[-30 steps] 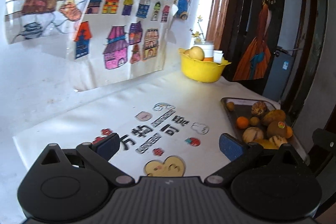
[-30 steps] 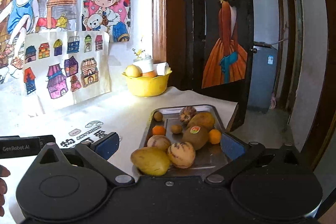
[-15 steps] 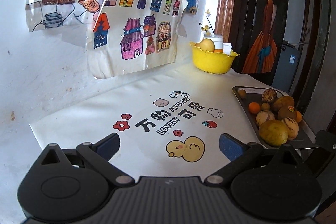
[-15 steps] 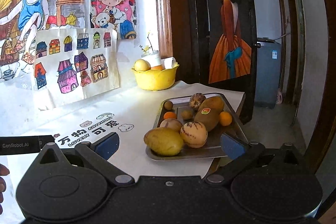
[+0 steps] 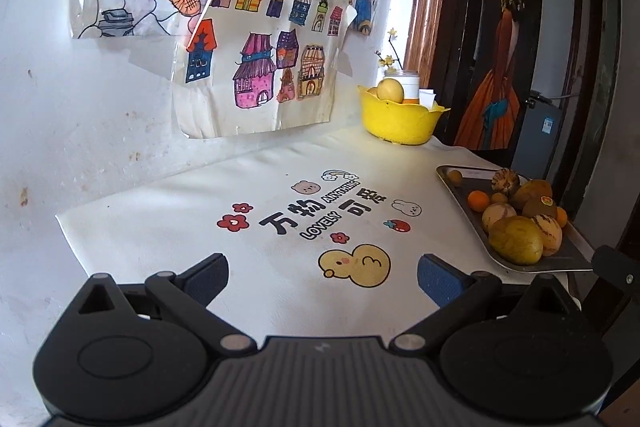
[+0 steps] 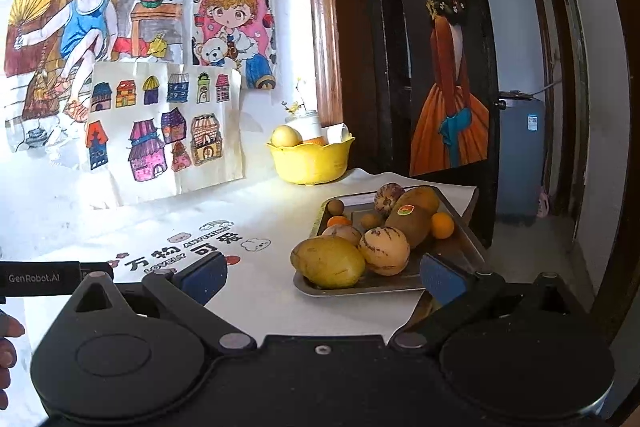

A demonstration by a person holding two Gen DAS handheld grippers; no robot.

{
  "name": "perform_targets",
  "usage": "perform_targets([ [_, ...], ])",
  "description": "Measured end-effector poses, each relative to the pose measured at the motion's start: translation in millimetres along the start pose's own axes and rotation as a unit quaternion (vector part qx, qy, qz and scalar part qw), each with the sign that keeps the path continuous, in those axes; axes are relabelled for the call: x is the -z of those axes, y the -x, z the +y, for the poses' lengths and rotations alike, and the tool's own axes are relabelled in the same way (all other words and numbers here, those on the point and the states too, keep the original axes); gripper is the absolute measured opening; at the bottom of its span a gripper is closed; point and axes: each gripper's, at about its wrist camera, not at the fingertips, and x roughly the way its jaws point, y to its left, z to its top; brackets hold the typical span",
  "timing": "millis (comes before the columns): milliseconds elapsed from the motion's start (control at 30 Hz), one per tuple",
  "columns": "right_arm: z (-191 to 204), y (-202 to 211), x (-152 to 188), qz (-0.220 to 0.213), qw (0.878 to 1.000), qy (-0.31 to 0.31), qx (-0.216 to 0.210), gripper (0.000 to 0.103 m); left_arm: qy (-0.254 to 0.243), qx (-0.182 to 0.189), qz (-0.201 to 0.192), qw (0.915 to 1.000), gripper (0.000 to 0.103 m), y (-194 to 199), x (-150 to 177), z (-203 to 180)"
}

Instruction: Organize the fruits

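A scuffed white plaster wall [image 5: 88, 115] carries coloured children's drawings [image 6: 160, 123]. Beside it stands a brown wooden door frame [image 6: 322, 27], then a dark door bearing an orange-dressed girl poster [image 6: 448, 67]. Daylight brightens the white printed tablecloth [image 5: 280, 195].

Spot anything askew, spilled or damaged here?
Yes: the metal tray sits at the table's right edge, and its near corner seems to reach past the cloth's corner. The house drawing curls off the wall. No fruit has spilled; both claws, left claw and right claw, are open and empty.
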Motion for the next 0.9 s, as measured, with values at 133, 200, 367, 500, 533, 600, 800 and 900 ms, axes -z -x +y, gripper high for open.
perform_targets([
  [133, 1, 1, 4, 0.004, 1.0, 0.001, -0.001, 0.102, 0.003, 0.011, -0.006, 0.9999, 0.103, 3, 6, 2],
  [200, 1, 0, 5, 0.006, 1.0, 0.001, -0.001, 0.102, 0.0, 0.011, -0.01, 0.9999, 0.103, 5, 9, 2],
  [367, 5, 0, 8, 0.004, 1.0, 0.012, -0.004, 0.102, 0.0, 0.018, -0.017, 0.9997, 0.103, 7, 12, 2],
  [500, 9, -1, 10, 0.004, 1.0, 0.018, -0.007, 0.102, -0.002, 0.021, -0.012, 0.9997, 0.103, 7, 15, 2],
  [533, 10, -1, 10, 0.004, 1.0, 0.023, -0.006, 0.102, 0.0, 0.022, -0.01, 0.9997, 0.103, 7, 16, 2],
  [600, 11, -1, 11, 0.005, 1.0, 0.026, -0.004, 0.102, 0.005, 0.024, -0.008, 0.9997, 0.103, 7, 17, 3],
  [800, 10, 0, 14, 0.009, 1.0, 0.024, 0.0, 0.102, 0.006, 0.023, -0.006, 0.9997, 0.103, 7, 21, 4],
  [900, 10, -1, 14, 0.009, 1.0, 0.024, 0.0, 0.102, 0.008, 0.024, -0.006, 0.9997, 0.103, 8, 21, 5],
])
